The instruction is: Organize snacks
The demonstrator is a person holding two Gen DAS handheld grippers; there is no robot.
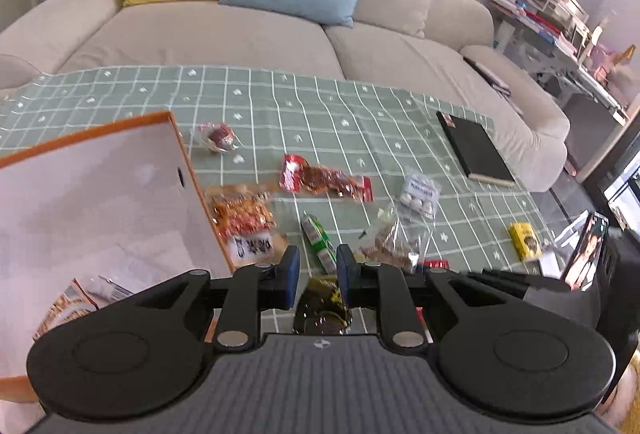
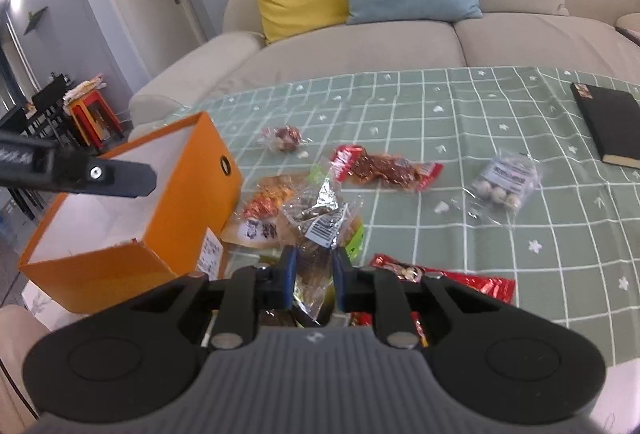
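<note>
Snack packets, all of them light, thin and crinkly: film pouches that buckle and slide, best pinched at a flat sealed edge or corner instead of across the bulge where the contents could crush. Right gripper [image 2: 314, 266] has its fingers pinching a clear crumpled wrapper [image 2: 320, 222] with a barcode label and brown pieces inside; the film stands up loosely above the pads, so the hold looks to be on a fold of plastic, which may slip if swung fast. Left gripper [image 1: 318, 268] has its fingers drawn close on a dark glossy packet [image 1: 322, 304], seen low between the blue pads; how firm that bite is I cannot tell. Both tools tilt downward over the green checked surface [image 1: 360, 106]. Orange box [image 2: 192, 170], white inside, sits at the left edge of the spread, with at least one packet already lying in it. Still loose on the cloth: red meat strip packet [image 1: 326, 180], orange spicy pouch [image 1: 244, 214], green stick pack [image 1: 318, 240], bag of pale round sweets [image 1: 418, 194], small wrapped candy [image 1: 218, 138]. Round sweets will roll inside their bag; grip its top seam.
</note>
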